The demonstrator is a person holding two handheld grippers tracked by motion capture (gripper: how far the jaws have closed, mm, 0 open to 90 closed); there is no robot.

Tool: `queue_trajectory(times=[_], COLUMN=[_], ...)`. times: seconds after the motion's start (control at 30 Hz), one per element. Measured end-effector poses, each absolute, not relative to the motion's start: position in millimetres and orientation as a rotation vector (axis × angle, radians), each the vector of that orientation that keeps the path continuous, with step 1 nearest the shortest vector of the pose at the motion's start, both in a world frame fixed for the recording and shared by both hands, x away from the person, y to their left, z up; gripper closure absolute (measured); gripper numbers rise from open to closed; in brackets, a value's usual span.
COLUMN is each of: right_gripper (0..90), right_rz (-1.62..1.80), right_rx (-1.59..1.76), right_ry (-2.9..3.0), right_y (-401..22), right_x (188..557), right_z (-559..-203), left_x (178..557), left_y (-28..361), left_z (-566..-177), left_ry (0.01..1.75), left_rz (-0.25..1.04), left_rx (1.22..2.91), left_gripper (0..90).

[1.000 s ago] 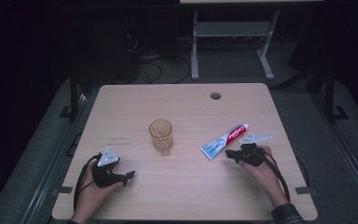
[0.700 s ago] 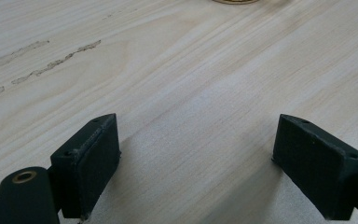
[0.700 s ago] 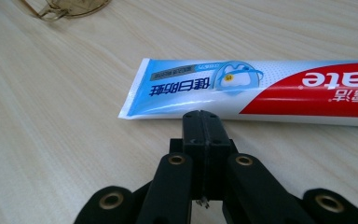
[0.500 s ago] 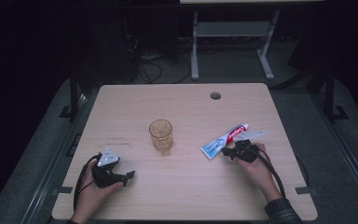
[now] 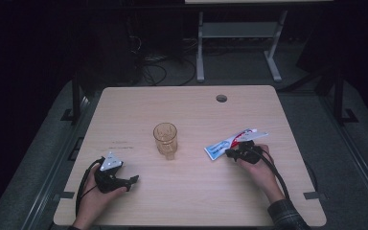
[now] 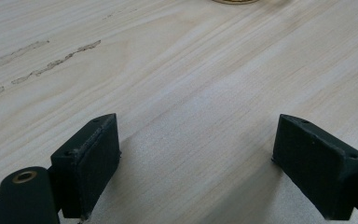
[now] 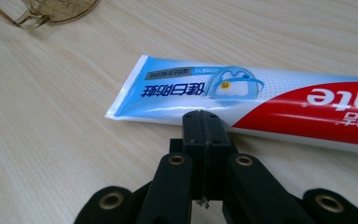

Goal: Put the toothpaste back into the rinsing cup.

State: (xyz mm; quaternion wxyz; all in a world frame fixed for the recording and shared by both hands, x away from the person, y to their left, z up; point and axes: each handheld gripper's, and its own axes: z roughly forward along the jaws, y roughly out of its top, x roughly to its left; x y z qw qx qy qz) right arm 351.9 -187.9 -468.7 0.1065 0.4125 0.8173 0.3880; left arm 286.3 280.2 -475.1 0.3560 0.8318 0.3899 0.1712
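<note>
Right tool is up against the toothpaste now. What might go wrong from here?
1. The right tool has its jaws shut, tips at the edge of the toothpaste tube. Moving forward like this would likely push the flat tube across the table rather than grip it.
2. The glass mug stands near the tube's crimped end; a shove that way could bump it.
3. The left tool sits open and low over the table, so it might scrape.

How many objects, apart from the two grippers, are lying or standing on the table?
2. A glass cup stands near the table's middle; a toothpaste tube lies right of it, beside the shut right gripper.
</note>
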Motion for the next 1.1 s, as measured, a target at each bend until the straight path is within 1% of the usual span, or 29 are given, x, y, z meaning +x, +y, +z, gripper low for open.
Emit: queue_trajectory(times=[0.2,0.83,1.1], right_gripper=[89.8,89.9,89.8], right_rz=[1.150,1.159,1.158], right_rx=[1.220,1.238,1.221], right_ry=[2.381,2.335,2.320], right_y=[-185,-177,-171], right_x=[361,384,395], right_z=[-463,-463,-456], left_x=[286,286,286], left_y=[280,280,280], left_z=[-475,-475,-475], left_ry=[1.007,1.004,1.003], left_rz=[0.442,0.440,0.440], left_rx=[2.149,2.150,2.150], left_gripper=[13.6,13.7,13.7])
